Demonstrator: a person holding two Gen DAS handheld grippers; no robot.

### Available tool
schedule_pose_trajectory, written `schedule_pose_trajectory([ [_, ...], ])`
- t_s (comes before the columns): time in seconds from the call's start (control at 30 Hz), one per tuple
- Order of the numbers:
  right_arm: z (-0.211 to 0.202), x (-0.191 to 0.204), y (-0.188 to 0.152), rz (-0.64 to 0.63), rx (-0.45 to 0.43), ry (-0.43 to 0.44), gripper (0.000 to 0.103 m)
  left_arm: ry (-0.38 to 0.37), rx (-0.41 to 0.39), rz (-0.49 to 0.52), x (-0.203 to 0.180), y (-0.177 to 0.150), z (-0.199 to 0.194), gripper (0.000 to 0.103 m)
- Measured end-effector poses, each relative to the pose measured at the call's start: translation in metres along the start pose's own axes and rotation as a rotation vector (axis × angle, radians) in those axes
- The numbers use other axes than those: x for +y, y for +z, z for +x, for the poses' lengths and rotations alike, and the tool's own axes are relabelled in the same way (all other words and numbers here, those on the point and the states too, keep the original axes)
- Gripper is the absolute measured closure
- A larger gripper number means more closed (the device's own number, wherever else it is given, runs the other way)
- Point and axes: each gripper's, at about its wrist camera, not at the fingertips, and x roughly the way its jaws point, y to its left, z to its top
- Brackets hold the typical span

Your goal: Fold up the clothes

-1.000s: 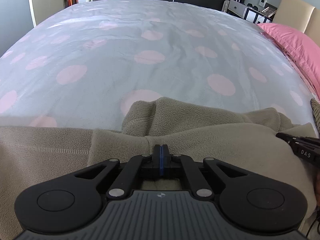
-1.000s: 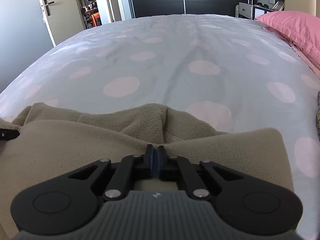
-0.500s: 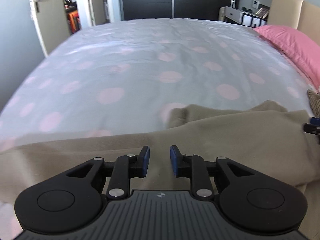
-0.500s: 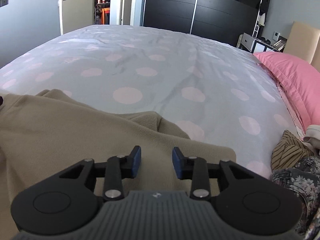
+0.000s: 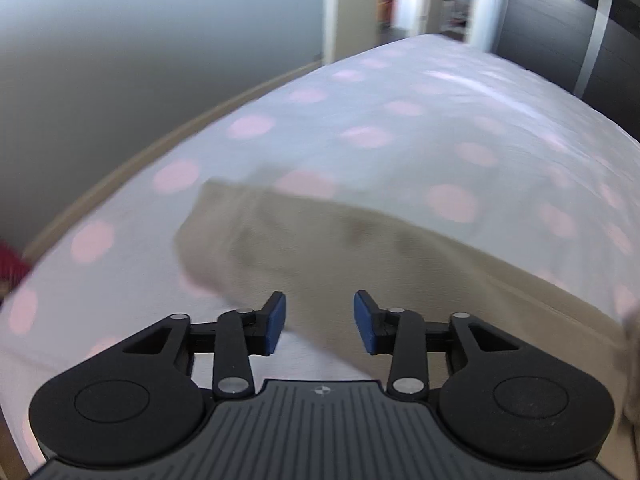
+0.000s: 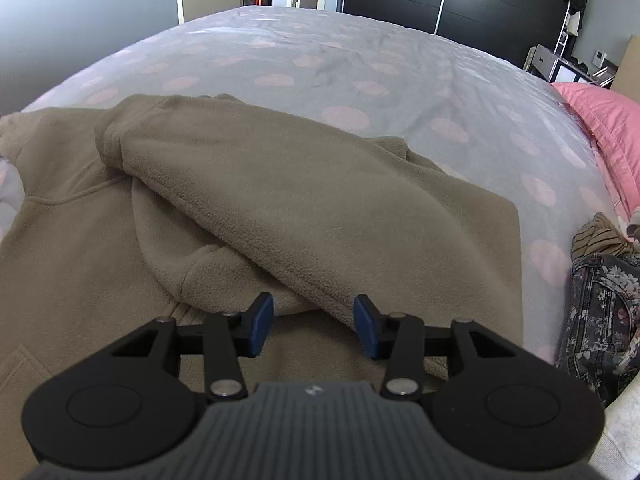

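A: What is changed from a second ago?

B: Both pairs of tongs were pinched together on the fleece then. Now the fabric is let go: the jaws of the left tongs (image 5: pixel 319 322) and of the right tongs (image 6: pixel 314 326) have just been opening, they stand apart, and nothing is held between them. The left wrist view is also swung toward the bed's edge and is blurred.

A: Where is the garment found?

B: The beige fleece hooded sweatshirt (image 6: pixel 280 216) is spread on the bed with the grey cover dotted in pink (image 6: pixel 360 60), just beneath both tongs.

A: How much of the folding is judged done?

B: One sleeve (image 6: pixel 248 172) is laid slantwise across the body, its cuff (image 6: pixel 110 136) resting near the top left of the right wrist view. The garment's right side looks turned in to a straight edge (image 6: pixel 516 248). The left side is still spread wide, and no crosswise fold is seen. The other sleeve cannot be made out. So perhaps a third is reckoned finished.

A: And the pile at the right?

B: A striped brown garment (image 6: pixel 596 236) and a dark flowered garment (image 6: pixel 600 312) lie there crumpled, apparently not yet folded.

A: Which way is the sweatshirt pointed?

B: Its long axis is judged to run across the right wrist view; which end faces which way cannot be told for certain. The folded sleeve is angled from lower right up to upper left.
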Motion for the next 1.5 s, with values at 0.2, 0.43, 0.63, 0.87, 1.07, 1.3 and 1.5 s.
schedule_pose_trajectory([
  [0.2, 0.006, 0.027, 0.009, -0.056, -0.015, 0.031, 0.053, -0.034, 0.089, -0.257, 0.045, 0.001, 0.053, 0.062],
  [0.43, 0.007, 0.055, 0.015, -0.162, -0.054, 0.038, 0.053, -0.059, 0.117, -0.372, 0.059, -0.007, 0.081, 0.061],
  [0.63, 0.005, 0.063, 0.013, -0.221, -0.056, 0.016, 0.053, -0.049, 0.082, -0.363, 0.058, -0.01, 0.073, 0.081],
  [0.87, -0.01, 0.049, 0.007, -0.228, -0.049, -0.065, 0.053, -0.07, -0.048, -0.329, 0.044, 0.005, 0.024, 0.095],
  [1.07, -0.032, 0.021, -0.009, -0.192, -0.021, -0.147, 0.054, -0.174, -0.214, -0.23, -0.001, 0.031, -0.056, 0.096],
  [1.3, -0.054, -0.009, -0.025, -0.122, 0.023, -0.153, 0.054, -0.302, -0.333, -0.073, -0.081, 0.05, -0.16, 0.096],
  [1.5, -0.073, -0.024, -0.03, -0.1, -0.02, -0.128, 0.053, -0.404, -0.351, 0.071, -0.176, 0.044, -0.224, 0.096],
])
